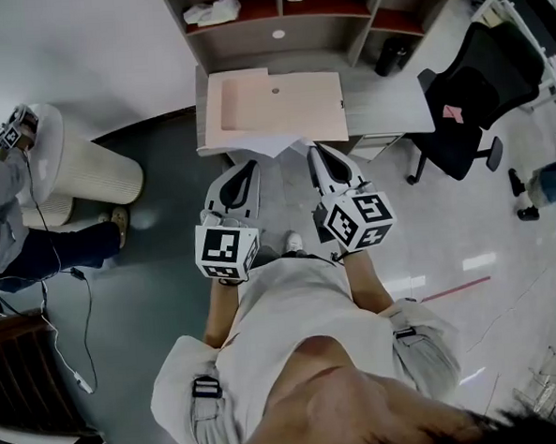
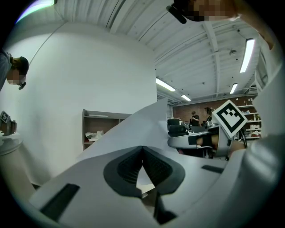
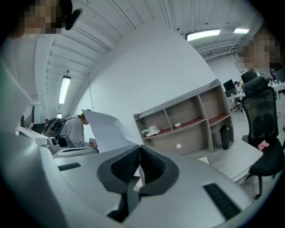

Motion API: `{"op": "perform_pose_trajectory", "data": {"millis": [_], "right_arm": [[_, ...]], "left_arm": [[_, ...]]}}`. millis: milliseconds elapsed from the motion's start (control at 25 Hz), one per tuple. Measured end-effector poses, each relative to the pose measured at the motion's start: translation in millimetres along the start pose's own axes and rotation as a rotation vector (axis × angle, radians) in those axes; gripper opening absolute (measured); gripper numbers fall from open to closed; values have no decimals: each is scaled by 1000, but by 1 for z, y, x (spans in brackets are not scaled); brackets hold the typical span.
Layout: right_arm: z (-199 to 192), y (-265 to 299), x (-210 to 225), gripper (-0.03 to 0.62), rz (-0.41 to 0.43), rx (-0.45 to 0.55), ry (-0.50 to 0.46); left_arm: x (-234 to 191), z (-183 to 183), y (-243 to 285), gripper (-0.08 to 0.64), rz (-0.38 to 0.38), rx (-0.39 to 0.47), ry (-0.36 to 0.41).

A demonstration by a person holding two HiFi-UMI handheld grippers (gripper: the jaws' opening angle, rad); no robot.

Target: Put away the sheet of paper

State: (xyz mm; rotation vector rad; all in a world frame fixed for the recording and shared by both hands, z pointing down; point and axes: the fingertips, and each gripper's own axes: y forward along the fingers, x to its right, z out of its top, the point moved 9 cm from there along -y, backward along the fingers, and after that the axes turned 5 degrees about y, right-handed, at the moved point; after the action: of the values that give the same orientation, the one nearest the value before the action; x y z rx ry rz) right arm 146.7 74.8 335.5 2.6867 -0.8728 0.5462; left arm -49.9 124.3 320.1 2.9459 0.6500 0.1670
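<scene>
A white sheet of paper (image 1: 272, 148) hangs at the front edge of the desk (image 1: 388, 102), held between both grippers. My left gripper (image 1: 243, 170) is shut on its left part; in the left gripper view the sheet (image 2: 133, 129) rises from the closed jaws of my left gripper (image 2: 142, 149). My right gripper (image 1: 322, 154) is shut on its right part; in the right gripper view my right gripper (image 3: 140, 149) pinches the sheet (image 3: 106, 129), which stands up to the left. A pale pink folder (image 1: 280, 105) lies flat on the desk just beyond the sheet.
A shelf unit (image 1: 285, 24) stands behind the desk, with small items in its compartments. A black office chair (image 1: 468, 101) is at the right, a black bottle (image 1: 390, 57) by the shelf. A white ribbed cylinder (image 1: 83, 177) and a seated person (image 1: 21, 246) are at the left.
</scene>
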Motion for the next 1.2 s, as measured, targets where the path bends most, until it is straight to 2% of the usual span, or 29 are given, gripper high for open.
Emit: {"op": "perform_pose_trajectory", "data": {"millis": [200,520,1200], "right_arm": [[7,0,14,18,-12,12,10],[8,14,29,18,-31,6,22],[26,93,19,18,-96,13,-34]], "left_arm": [[0,3,20,15,-5,-6,26],[-2,0,43,15,-32,-16,13],[-83,2,89,15,-90,33,-4]]}}
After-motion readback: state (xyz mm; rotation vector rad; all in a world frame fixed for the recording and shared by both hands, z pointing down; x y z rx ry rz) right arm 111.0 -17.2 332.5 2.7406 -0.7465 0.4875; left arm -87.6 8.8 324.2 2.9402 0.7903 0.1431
